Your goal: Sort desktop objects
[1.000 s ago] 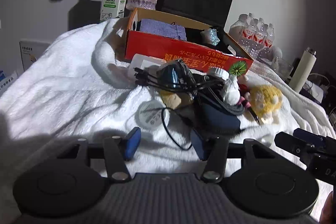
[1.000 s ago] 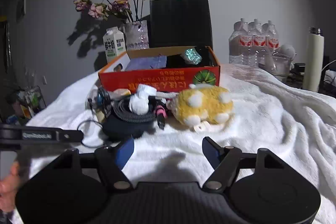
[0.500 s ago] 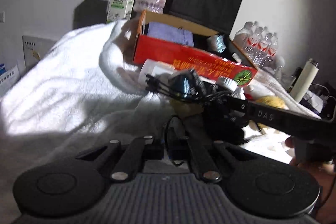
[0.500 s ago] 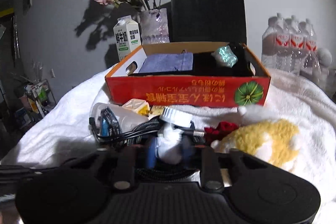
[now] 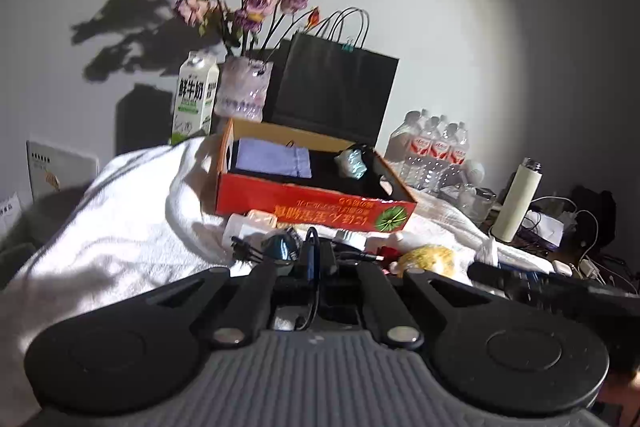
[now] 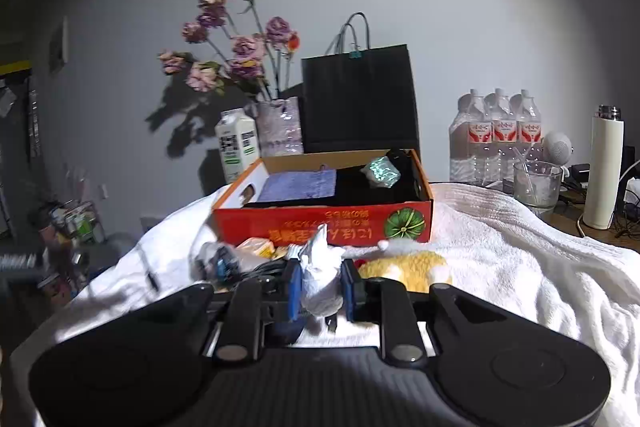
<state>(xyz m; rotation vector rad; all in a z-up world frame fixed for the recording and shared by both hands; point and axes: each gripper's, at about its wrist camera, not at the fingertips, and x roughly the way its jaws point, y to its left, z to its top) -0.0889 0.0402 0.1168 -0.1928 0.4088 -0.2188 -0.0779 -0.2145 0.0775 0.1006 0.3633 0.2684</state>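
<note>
Your right hand-held gripper (image 6: 320,285) is clamped on the white figure (image 6: 320,277), both blue pads (image 6: 294,287) pressed against its sides, and it looks lifted a little off the pile, though I can't say for sure it's clear of the stuff under it. Your left hand-held gripper (image 5: 318,267) is pinched nearly closed on the black cable (image 5: 312,259), which loops up between the fingers and trails down toward the camera. So I'd say you're mid pick on both sides, carry phase not yet started. Just past the fingers is the rest of the heap on the white towel (image 6: 520,247): the yellow plush toy (image 6: 404,265) right beside the figure, a small blue gadget (image 5: 280,247) tangled in more cords, and a white bottle (image 5: 240,227) lying on its side. Behind that sits the orange box (image 6: 324,223), open top, with a purple pouch (image 6: 298,183) and a shiny crumpled thing (image 6: 380,171) already inside. Next move, I reckon, is carrying the figure up over the box's front wall and letting go in the dark free part. Watch that cable though, it looks snagged with the other cords, so a hard pull could drag the whole pile. The flower vase (image 6: 278,127) and milk carton (image 6: 236,145) behind the box are well out of your way.
</note>
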